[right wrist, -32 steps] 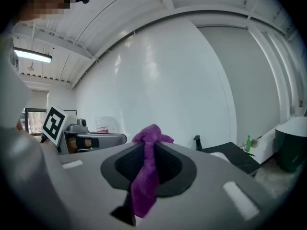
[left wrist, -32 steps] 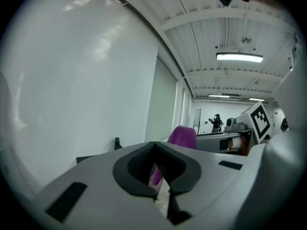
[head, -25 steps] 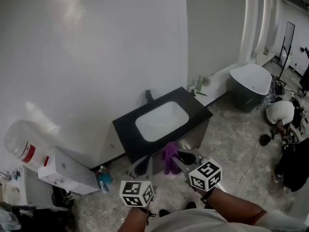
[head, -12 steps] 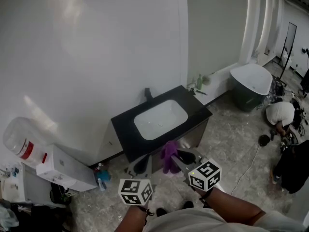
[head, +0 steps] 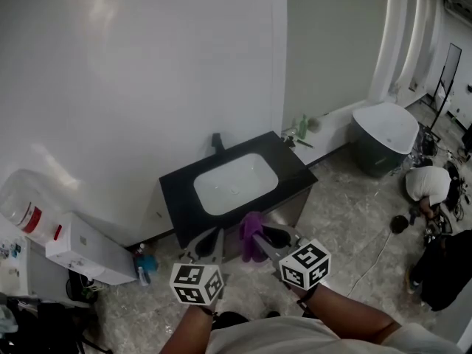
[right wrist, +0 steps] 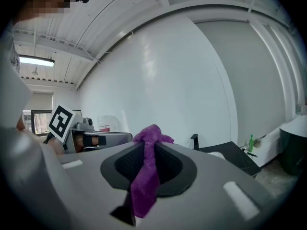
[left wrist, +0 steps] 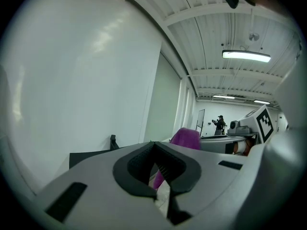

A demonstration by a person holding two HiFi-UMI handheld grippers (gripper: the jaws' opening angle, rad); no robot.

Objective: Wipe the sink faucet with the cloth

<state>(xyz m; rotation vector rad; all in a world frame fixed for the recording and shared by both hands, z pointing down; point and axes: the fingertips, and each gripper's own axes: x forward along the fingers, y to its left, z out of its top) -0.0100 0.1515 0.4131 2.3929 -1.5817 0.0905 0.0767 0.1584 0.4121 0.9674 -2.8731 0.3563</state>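
My right gripper clamps the cloth, left gripper closed empty; next, reach the faucet at desk's back edge.

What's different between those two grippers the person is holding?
The right gripper is shut on a purple cloth; the left gripper is shut on nothing. The left gripper sits slightly nearer the person than the right gripper. Both are grey and aimed toward the sink.

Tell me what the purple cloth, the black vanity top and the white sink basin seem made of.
Purple cloth: soft fuzzy fabric, perhaps microfibre; it hangs limp in folds. Black vanity top: hard flat matte slab, perhaps stone or laminate. White sink basin: smooth, probably ceramic.
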